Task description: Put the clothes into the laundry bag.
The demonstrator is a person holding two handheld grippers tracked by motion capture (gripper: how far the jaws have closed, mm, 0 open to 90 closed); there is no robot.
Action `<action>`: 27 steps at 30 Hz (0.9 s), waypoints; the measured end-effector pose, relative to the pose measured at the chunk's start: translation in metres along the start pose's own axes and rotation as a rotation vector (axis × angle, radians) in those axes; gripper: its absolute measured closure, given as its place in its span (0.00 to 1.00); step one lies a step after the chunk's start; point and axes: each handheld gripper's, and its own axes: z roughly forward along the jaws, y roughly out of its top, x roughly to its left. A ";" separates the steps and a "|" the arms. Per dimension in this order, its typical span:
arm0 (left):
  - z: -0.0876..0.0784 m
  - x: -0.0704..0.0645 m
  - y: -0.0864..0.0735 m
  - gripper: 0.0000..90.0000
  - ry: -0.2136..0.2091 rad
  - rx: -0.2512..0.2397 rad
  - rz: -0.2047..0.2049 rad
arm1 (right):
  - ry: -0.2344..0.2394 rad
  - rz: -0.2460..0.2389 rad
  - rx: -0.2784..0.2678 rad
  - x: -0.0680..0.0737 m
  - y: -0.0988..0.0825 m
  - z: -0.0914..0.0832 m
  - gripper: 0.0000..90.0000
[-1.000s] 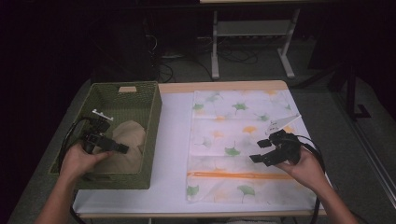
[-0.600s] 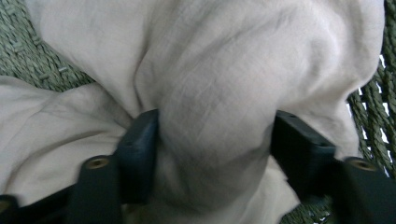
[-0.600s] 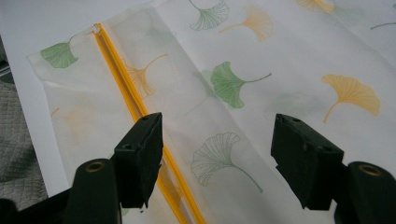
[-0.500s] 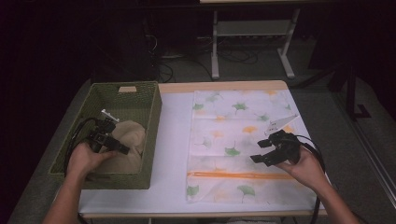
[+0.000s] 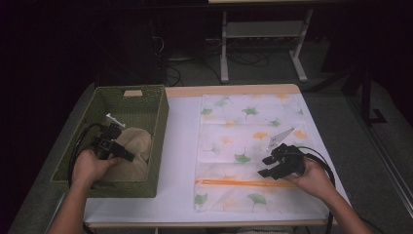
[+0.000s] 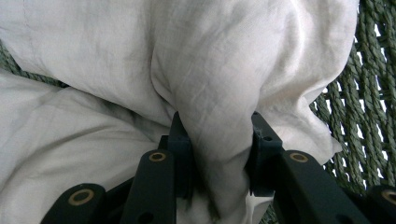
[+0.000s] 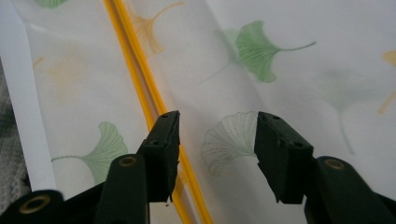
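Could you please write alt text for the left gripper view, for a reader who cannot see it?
The left tongs pinch a bunched fold of pale beige cloth between two black jaws that have just been closing. Behind the cloth at right is the green woven basket wall.

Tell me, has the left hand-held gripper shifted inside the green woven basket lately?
Yes. The left hand-held gripper reached slightly further into the green woven basket, closing on the beige cloth.

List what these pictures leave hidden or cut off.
- Basket floor: high view, covered by the beige cloth.
- Cloth's full shape: left gripper view, bunched and cut by edges.
- Leaf-print bag opening: right gripper view, whether the orange zipper is shut cannot be told.
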 end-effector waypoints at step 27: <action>-0.034 0.010 -0.021 0.78 -0.120 -0.182 -0.116 | -0.022 -0.091 0.156 0.003 0.011 0.031 0.97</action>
